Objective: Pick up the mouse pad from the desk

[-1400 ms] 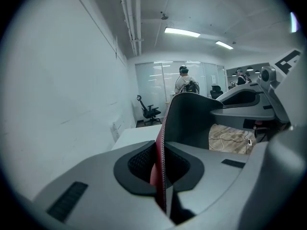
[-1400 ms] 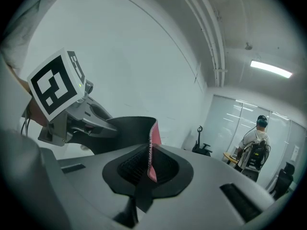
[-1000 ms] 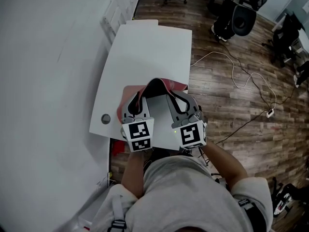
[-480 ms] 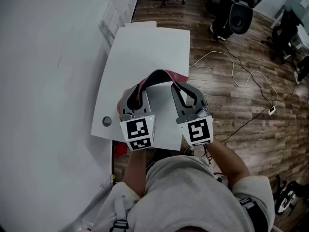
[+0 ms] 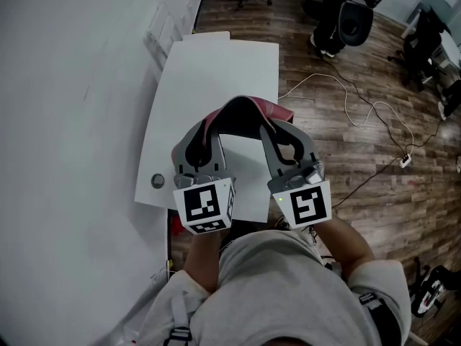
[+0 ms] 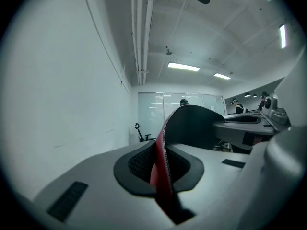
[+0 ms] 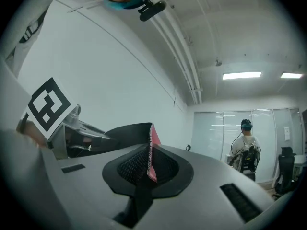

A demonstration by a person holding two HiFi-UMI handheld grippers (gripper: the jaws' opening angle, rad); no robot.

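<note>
Mouse pad [image 5: 241, 112]: held up over the near end of the desk [image 5: 216, 56], bowed into an arch with the dark face inward and the red face outward; it looks clear of the desk top, though no view shows the gap itself
Left gripper [image 5: 207, 137]: jaws nearly together, clamped on the pad's left edge, which stands on edge between the pads in the left gripper view
Right gripper [image 5: 279, 139]: jaws just as narrow, pinching the pad's right edge, the stitched red rim upright in the slot in the right gripper view
Pad from the jaws: at 12 o'clock from both grippers in the head view, the crown of the arch farthest from the person
Long axis: runs 9 o'clock to 3 o'clock, one gripper at each end, so neither hand is nearer
Bow: the two ends sit closer together than the pad's length, which is why it humps up between them
Coming move, as a judgement: the lift looks nearly done; both hands should travel together, since drawing them apart toward 9 and 3 would flatten the pad
Risk: the thin edge could slip from a shallow pinch
</note>
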